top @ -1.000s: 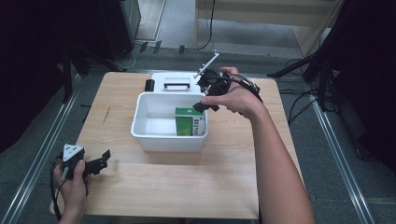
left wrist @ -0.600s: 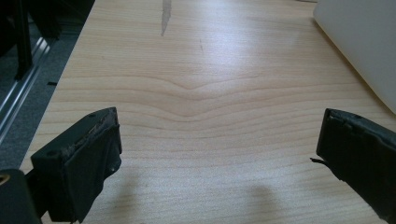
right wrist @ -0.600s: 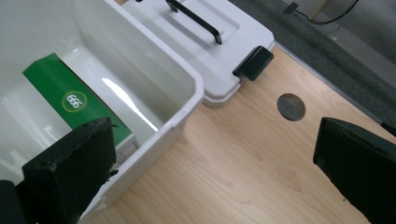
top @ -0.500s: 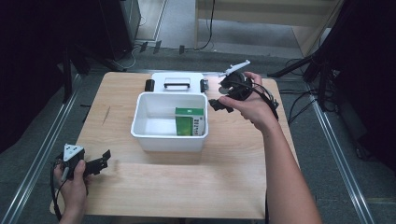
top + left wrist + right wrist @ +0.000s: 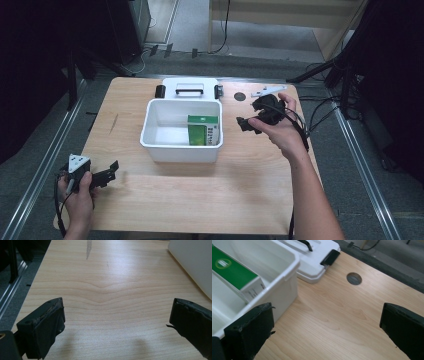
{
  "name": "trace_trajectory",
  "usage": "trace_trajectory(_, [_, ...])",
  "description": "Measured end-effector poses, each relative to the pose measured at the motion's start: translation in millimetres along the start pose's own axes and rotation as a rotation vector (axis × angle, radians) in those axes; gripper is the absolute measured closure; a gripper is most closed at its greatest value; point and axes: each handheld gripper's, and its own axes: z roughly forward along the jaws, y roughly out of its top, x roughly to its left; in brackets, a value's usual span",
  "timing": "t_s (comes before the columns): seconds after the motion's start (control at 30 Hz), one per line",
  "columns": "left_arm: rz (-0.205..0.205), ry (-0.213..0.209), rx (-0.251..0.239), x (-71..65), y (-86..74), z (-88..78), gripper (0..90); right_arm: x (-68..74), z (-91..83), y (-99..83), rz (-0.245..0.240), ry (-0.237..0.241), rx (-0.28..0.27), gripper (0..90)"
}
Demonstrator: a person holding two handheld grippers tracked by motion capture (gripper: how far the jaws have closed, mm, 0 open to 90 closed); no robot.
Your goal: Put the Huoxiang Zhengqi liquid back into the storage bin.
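A white plastic bin (image 5: 181, 149) stands mid-table with a green and white box (image 5: 203, 131) upright inside it at the right. The same box (image 5: 233, 272) and the bin's rim (image 5: 289, 267) lie at the left of the right gripper view. My right gripper (image 5: 245, 125) hovers just right of the bin, open, nothing between its jaws. My left gripper (image 5: 111, 169) rests near the table's front left corner, open and empty, over bare wood (image 5: 112, 302).
The bin's white lid (image 5: 190, 88) with a black handle and black latches lies flat behind the bin. A round cable hole (image 5: 240, 96) sits in the tabletop right of the lid. Cables trail off the table's right side.
My right gripper has drawn back from above the bin's right side to the table right of it, lower and nearer. The box stays in the bin. The left gripper has not moved.
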Motion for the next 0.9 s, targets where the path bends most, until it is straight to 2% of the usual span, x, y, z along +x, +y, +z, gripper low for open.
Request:
trace_trajectory(0.13, [0.003, 0.002, 0.001, -0.4, 0.0, -0.1, 0.9, -3.3, -3.9, -16.4, 0.037, -0.018, -0.004, 0.0])
trace_trajectory(0.2, [0.003, 0.003, 0.000, -0.5, 0.0, -0.2, 0.9, -6.9, -6.3, -30.7, 0.063, -0.028, -0.004, 0.0])
trace_trajectory(0.27, [0.003, 0.003, 0.001, -0.5, 0.0, -0.3, 0.9, -8.6, -7.1, -35.5, 0.074, -0.028, -0.006, 0.0])
trace_trajectory(0.4, [0.006, 0.005, -0.001, -0.9, -0.1, -0.3, 0.9, -14.4, -13.4, -58.8, 0.130, -0.049, -0.034, 0.0])
trace_trajectory(0.47, [0.006, 0.003, 0.002, -1.1, -0.2, -0.3, 0.9, -15.1, -14.4, -62.1, 0.138, -0.050, -0.036, 0.0])
trace_trajectory(0.63, [0.008, 0.006, 0.003, -1.5, -0.2, -0.3, 0.9, -20.3, -17.1, -89.2, 0.160, -0.077, -0.041, 0.0])
trace_trajectory(0.9, [0.013, 0.010, 0.001, -2.0, -0.4, -0.6, 0.9, -28.4, -19.2, -135.5, 0.220, -0.086, -0.072, 0.0])
